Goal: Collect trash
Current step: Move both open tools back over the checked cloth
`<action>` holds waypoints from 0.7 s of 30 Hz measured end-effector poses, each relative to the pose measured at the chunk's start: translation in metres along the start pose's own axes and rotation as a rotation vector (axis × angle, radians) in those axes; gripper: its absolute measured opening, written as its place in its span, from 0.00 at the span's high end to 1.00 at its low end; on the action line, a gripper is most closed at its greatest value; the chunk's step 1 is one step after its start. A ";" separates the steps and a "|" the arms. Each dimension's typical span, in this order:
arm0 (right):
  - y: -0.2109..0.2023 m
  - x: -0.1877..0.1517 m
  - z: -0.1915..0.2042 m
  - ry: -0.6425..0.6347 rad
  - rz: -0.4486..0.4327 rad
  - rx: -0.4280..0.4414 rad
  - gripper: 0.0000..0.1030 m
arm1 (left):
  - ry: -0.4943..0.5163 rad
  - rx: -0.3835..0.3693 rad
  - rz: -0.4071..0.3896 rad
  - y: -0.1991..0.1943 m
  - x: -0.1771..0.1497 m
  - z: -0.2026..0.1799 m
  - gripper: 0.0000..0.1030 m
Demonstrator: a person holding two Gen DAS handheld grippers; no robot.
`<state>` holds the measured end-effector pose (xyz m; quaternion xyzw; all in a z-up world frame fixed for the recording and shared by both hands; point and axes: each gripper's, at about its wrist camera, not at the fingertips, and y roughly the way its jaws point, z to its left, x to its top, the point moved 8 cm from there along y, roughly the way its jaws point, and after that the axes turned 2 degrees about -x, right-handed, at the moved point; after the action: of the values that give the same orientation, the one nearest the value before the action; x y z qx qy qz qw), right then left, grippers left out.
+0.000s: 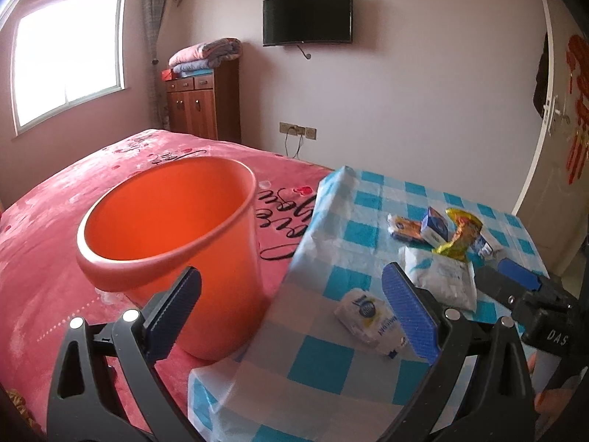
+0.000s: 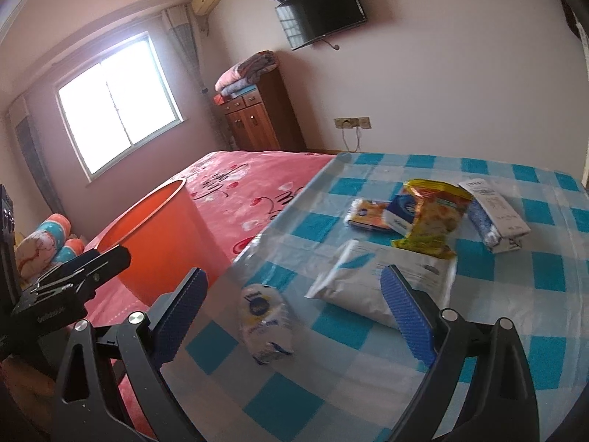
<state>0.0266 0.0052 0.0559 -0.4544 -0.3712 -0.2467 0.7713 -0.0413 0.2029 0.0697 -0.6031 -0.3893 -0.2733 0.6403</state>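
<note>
Both tongs are gaping wide, gripping nothing: the left tongs [image 1: 291, 316] are hovering between the orange bin [image 1: 173, 243] on the bed [image 1: 48, 228] and the checkered worktop [image 2: 515, 294], the right tongs [image 2: 294, 316] over a small white packet [image 2: 265, 322], other wrappers [image 2: 427, 217] lying beyond.

the bucket [image 1: 165, 221] is orange, and the bed cover [image 1: 55, 243] is pink with black writing. the table cloth [image 2: 515, 313] has blue and white squares. the snack bag [image 2: 430, 217] is yellow, and the gripper pads [image 2: 405, 313] are blue.
</note>
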 end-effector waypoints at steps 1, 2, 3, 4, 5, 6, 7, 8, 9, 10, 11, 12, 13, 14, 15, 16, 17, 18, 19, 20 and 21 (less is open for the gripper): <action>-0.001 0.000 -0.004 0.005 -0.001 -0.003 0.08 | 0.003 -0.002 0.004 0.000 -0.001 -0.003 0.04; -0.002 -0.001 -0.009 0.010 -0.004 -0.005 0.08 | 0.006 -0.004 0.009 0.001 -0.004 -0.006 0.04; -0.003 -0.001 -0.013 0.015 -0.007 -0.010 0.08 | 0.009 -0.004 0.013 0.002 -0.005 -0.008 0.04; -0.004 -0.002 -0.017 0.019 -0.008 -0.015 0.08 | 0.011 -0.004 0.018 0.003 -0.006 -0.010 0.04; -0.005 -0.003 -0.022 0.024 -0.009 -0.022 0.08 | 0.014 -0.008 0.025 0.005 -0.009 -0.014 0.04; -0.005 -0.003 -0.026 0.028 -0.010 -0.026 0.08 | 0.016 -0.010 0.029 0.006 -0.009 -0.015 0.04; -0.006 -0.003 -0.030 0.032 -0.011 -0.028 0.08 | 0.020 -0.011 0.037 0.008 -0.011 -0.018 0.04; -0.007 -0.004 -0.034 0.035 -0.012 -0.031 0.08 | 0.025 -0.013 0.045 0.010 -0.013 -0.022 0.04; -0.008 -0.005 -0.039 0.040 -0.011 -0.035 0.08 | 0.030 -0.016 0.051 0.011 -0.015 -0.025 0.04; -0.009 -0.005 -0.042 0.044 -0.010 -0.036 0.08 | 0.033 -0.018 0.055 0.012 -0.016 -0.028 0.04; -0.009 -0.006 -0.045 0.047 -0.009 -0.038 0.08 | 0.037 -0.021 0.058 0.013 -0.018 -0.031 0.04; -0.009 -0.006 -0.050 0.051 -0.009 -0.042 0.08 | 0.042 -0.023 0.063 0.014 -0.019 -0.033 0.04; -0.010 -0.007 -0.053 0.053 -0.010 -0.047 0.08 | 0.049 -0.026 0.069 0.016 -0.021 -0.037 0.04; -0.010 -0.006 -0.057 0.054 -0.011 -0.053 0.08 | 0.053 -0.029 0.075 0.017 -0.022 -0.039 0.04; -0.011 -0.006 -0.061 0.055 -0.013 -0.062 0.08 | 0.054 -0.032 0.081 0.018 -0.023 -0.042 0.04; -0.011 -0.006 -0.064 0.057 -0.015 -0.068 0.08 | 0.053 -0.039 0.093 0.021 -0.026 -0.046 0.04; -0.013 -0.005 -0.070 0.062 -0.017 -0.077 0.08 | 0.051 -0.044 0.104 0.023 -0.029 -0.049 0.04; -0.014 -0.005 -0.075 0.067 -0.020 -0.083 0.08 | 0.048 -0.052 0.119 0.026 -0.032 -0.051 0.04; -0.015 -0.004 -0.080 0.072 -0.021 -0.088 0.08 | 0.047 -0.055 0.129 0.029 -0.034 -0.053 0.04; -0.016 -0.004 -0.087 0.080 -0.023 -0.097 0.08 | 0.048 -0.057 0.141 0.032 -0.036 -0.057 0.04; -0.016 -0.004 -0.092 0.086 -0.023 -0.104 0.08 | 0.052 -0.058 0.147 0.034 -0.037 -0.059 0.04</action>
<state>0.0447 -0.0836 0.0328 -0.4787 -0.3295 -0.2940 0.7589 -0.0240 0.1441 0.0216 -0.6412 -0.3192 -0.2524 0.6506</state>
